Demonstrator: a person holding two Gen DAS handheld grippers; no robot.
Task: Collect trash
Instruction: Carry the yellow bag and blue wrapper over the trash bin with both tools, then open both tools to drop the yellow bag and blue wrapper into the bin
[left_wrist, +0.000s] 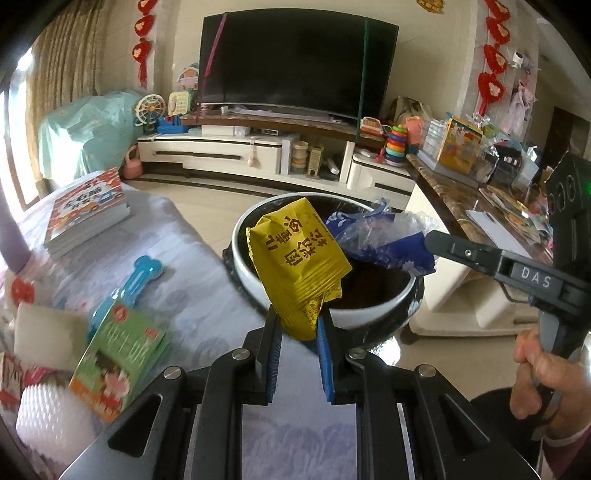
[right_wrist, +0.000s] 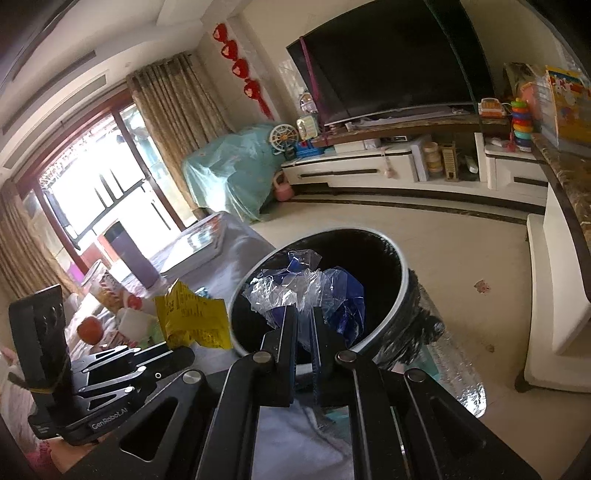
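Note:
My left gripper (left_wrist: 298, 325) is shut on a yellow snack wrapper (left_wrist: 295, 254) and holds it upright over the near rim of the round trash bin (left_wrist: 255, 295), which has a white rim and a black liner. My right gripper (right_wrist: 303, 325) is shut on a crumpled blue and clear plastic wrapper (right_wrist: 332, 291) and holds it above the mouth of the bin (right_wrist: 400, 295). In the left wrist view the right gripper (left_wrist: 428, 240) comes in from the right with the blue wrapper (left_wrist: 380, 240). In the right wrist view the yellow wrapper (right_wrist: 192, 317) and the left gripper (right_wrist: 173, 349) show at the left.
A table with a pale cloth (left_wrist: 192, 266) lies left of the bin, bearing a stack of books (left_wrist: 88, 206), a blue clip toy (left_wrist: 129, 280), a green booklet (left_wrist: 122, 350) and white foam (left_wrist: 51, 413). A marble counter (left_wrist: 454, 199) stands right. A TV stand (left_wrist: 258, 147) lies beyond.

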